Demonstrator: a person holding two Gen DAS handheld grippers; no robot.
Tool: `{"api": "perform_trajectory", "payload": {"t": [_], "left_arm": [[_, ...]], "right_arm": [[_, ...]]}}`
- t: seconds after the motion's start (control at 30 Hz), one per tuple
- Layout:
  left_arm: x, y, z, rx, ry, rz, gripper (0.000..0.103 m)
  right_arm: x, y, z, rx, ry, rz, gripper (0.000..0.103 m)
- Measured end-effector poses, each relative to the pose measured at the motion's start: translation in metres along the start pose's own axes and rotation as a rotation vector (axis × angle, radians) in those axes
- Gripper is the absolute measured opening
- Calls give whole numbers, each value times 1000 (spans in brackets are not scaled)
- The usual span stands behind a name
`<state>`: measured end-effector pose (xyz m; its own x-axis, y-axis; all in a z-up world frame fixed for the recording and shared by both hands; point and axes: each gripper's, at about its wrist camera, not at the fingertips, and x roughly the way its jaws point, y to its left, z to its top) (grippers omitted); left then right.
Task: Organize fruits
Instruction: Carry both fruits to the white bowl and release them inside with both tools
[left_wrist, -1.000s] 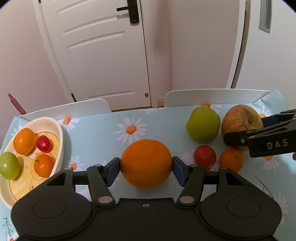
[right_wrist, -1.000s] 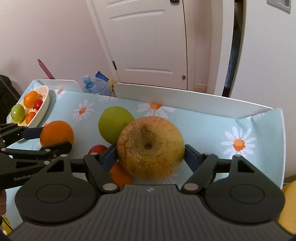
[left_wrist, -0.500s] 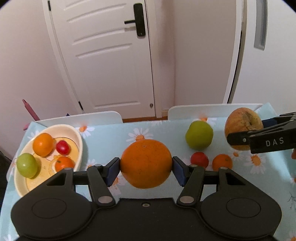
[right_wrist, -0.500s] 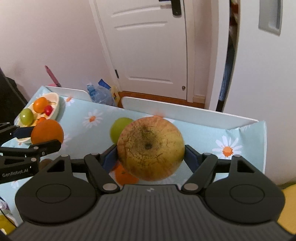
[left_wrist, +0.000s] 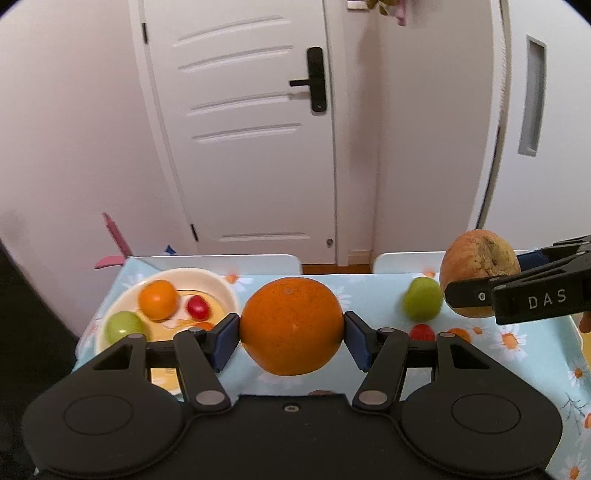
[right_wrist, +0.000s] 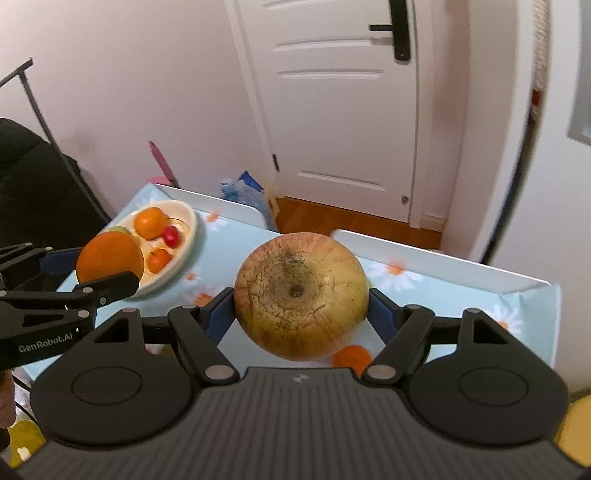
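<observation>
Oranges and apples are being gathered into the cream bowl (left_wrist: 225, 291) at the far left of the worktop (left_wrist: 373, 291), and both fruits in hand are off its surface. The left hand-held gripper (left_wrist: 291, 338) is clenched on a large orange (left_wrist: 291, 326), its blue pads pressing the fruit's left and right sides; the right hand-held gripper (right_wrist: 301, 312) grasps a russeted apple (right_wrist: 301, 295) the same way.

Doing this step well probably means bringing the orange over the bowl first, since that gripper is nearer to it, and lowering it into the bare near part rather than dropping it — the bowl already holds a small orange (left_wrist: 158, 299), a green fruit (left_wrist: 123, 326), a red one (left_wrist: 197, 306) and another orange piece partly hidden. The apple should wait to the right so the two grippers do not collide.

The orange is round, evenly bright and finely pitted, so it may roll once freed. The apple is yellow-brown with a cracked, rough skin around its dark dimple — broad enough to crowd the bowl. Still on the floral cloth: a green apple (left_wrist: 422, 302), a small red fruit (left_wrist: 422, 331) and a small orange fruit (right_wrist: 351, 356).
</observation>
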<state>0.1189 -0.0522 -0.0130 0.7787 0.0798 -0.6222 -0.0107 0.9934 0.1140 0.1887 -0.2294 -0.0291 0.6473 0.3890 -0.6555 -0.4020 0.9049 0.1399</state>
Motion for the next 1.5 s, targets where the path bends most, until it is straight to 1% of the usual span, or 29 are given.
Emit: {"api": "perform_trajectory", "payload": {"t": [0.23, 0.37, 0.63, 0.8, 1.17, 1.3, 1.5], "left_arm": [[-12, 51, -7, -9, 4, 32, 65], [-12, 82, -11, -2, 13, 42, 65], [2, 136, -21, 31, 35, 23, 65], [20, 166, -26, 50, 49, 0, 65], [57, 211, -38, 93, 92, -47, 65], [66, 217, -41, 102, 102, -65, 65], [75, 219, -40, 107, 108, -98, 65]], "right_arm": [[11, 55, 19, -12, -5, 32, 91], [23, 86, 29, -16, -4, 44, 91], [58, 145, 42, -11, 14, 49, 91], [90, 176, 47, -10, 37, 42, 91], [168, 223, 55, -30, 89, 49, 91], [189, 228, 56, -32, 86, 78, 91], [208, 227, 54, -23, 87, 108, 91]]}}
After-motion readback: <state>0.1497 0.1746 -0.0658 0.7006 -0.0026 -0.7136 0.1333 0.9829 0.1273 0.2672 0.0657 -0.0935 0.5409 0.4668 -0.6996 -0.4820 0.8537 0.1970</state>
